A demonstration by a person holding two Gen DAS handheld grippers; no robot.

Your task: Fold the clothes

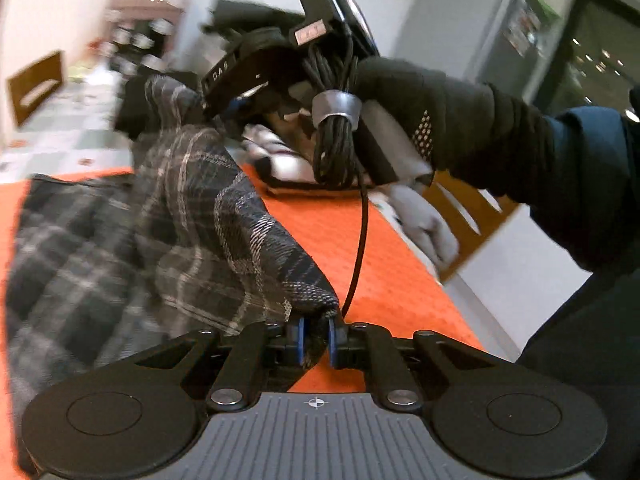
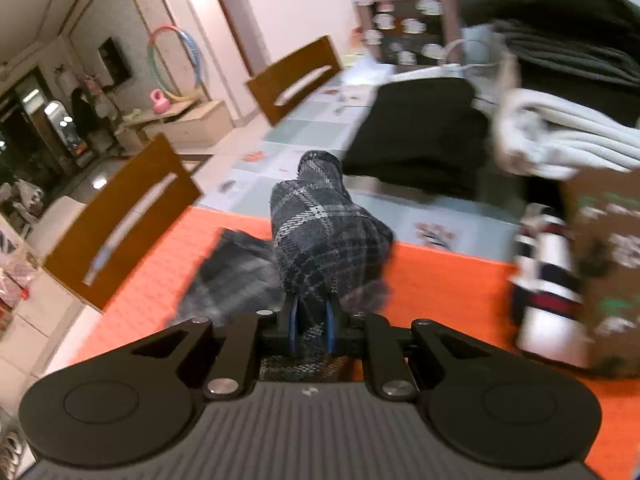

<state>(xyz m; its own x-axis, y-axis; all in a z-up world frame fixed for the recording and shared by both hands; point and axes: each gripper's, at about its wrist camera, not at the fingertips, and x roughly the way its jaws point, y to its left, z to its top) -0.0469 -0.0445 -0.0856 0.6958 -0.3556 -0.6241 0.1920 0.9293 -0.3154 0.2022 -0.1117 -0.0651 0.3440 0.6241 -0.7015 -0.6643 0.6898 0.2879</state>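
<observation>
Both the left gripper (image 1: 316, 338) and right gripper (image 2: 312, 330) clamp the plaid garment (image 1: 192, 208), which stretches leftward, sagging over the orange mat (image 1: 320, 232).

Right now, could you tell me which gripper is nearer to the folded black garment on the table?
Right. The right gripper, shut on the plaid cloth, points toward the folded black garment just beyond the orange mat. From the left gripper, it is hidden behind the lifted cloth.

Motion blur smears the grey plaid flannel garment (image 1: 80, 232) where it runs off the left edge, and the folded white striped clothes (image 2: 548, 280) are too streaky to make out.
</observation>
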